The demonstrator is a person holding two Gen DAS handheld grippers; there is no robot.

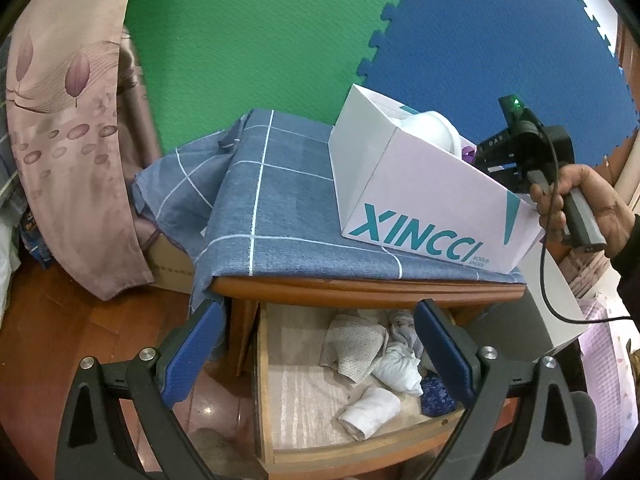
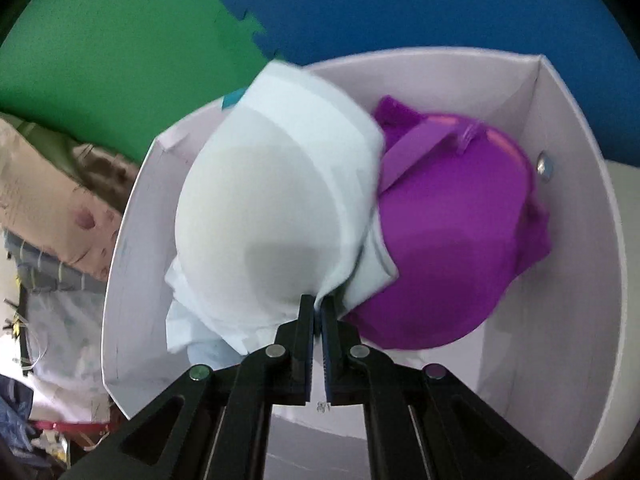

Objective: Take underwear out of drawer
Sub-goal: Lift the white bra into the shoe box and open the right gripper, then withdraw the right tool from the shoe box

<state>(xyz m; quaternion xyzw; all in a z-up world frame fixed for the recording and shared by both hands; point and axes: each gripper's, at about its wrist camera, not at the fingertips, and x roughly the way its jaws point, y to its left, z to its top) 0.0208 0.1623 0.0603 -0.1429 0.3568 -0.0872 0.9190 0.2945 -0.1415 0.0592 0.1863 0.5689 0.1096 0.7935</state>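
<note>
The wooden drawer [image 1: 340,452] is pulled open below the nightstand top and holds several rolled garments [image 1: 372,404]. My left gripper [image 1: 320,344] hangs open and empty above the drawer. My right gripper [image 2: 319,312] is shut on the edge of a white bra [image 2: 272,208], holding it inside the white XINCCI box [image 1: 420,208]. A purple bra [image 2: 452,248] lies in the box to the right of the white one. In the left wrist view the white bra [image 1: 432,128] pokes above the box rim, with the right gripper's body [image 1: 516,148] behind it.
The box stands on a blue checked cloth [image 1: 280,200] covering the nightstand. A pink floral curtain [image 1: 68,120] hangs at the left. Green and blue foam mats [image 1: 260,40] cover the wall behind. A cardboard box [image 1: 172,264] sits on the wooden floor at the left.
</note>
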